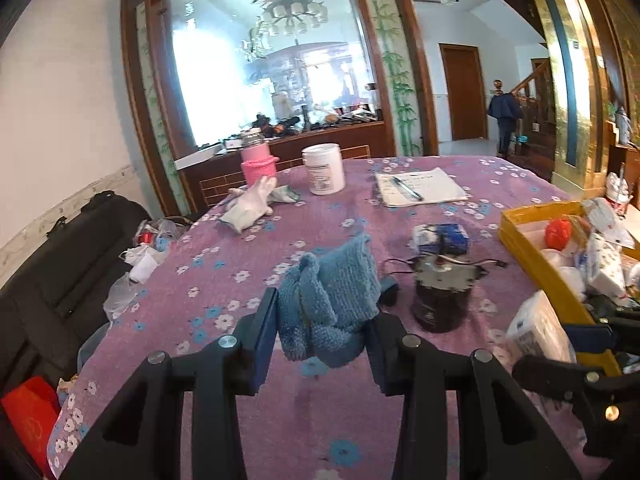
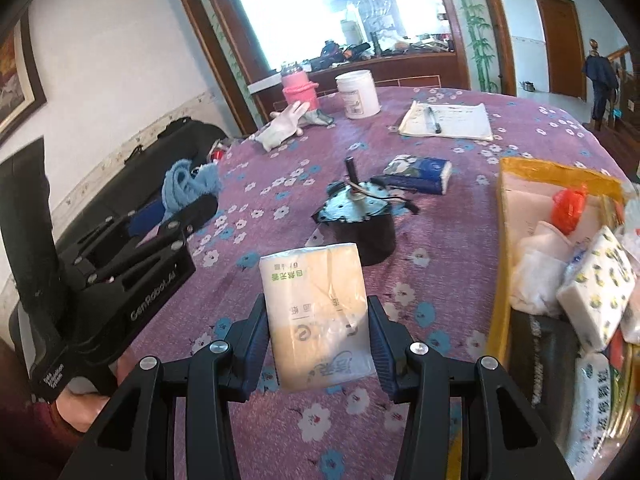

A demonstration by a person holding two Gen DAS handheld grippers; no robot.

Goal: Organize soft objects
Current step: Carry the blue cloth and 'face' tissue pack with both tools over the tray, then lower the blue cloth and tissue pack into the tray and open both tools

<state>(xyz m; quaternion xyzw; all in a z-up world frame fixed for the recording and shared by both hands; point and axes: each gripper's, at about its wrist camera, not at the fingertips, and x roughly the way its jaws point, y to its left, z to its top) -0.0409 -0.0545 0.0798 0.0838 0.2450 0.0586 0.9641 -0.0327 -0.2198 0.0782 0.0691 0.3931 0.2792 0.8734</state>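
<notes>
I am holding a blue cloth (image 1: 326, 300) pinched in my left claw (image 1: 320, 344), jaws narrow, bunched and hanging clear above the floral table (image 1: 224, 256). My right claw (image 2: 316, 340) is gripping a tissue pack (image 2: 318, 316) across its short sides, long axis pointing away from me, lifted off the table. The yellow tray (image 2: 505, 264) of soft packs is lying to my right, its near rim just beside the right claw, so that hand is nearer. A dark motor (image 2: 356, 224) is standing beyond the pack, left of the tray; open cloth-covered table lies between. Farther off, white gloves (image 1: 252, 202) and another tissue packet (image 2: 420, 170) are waiting.
</notes>
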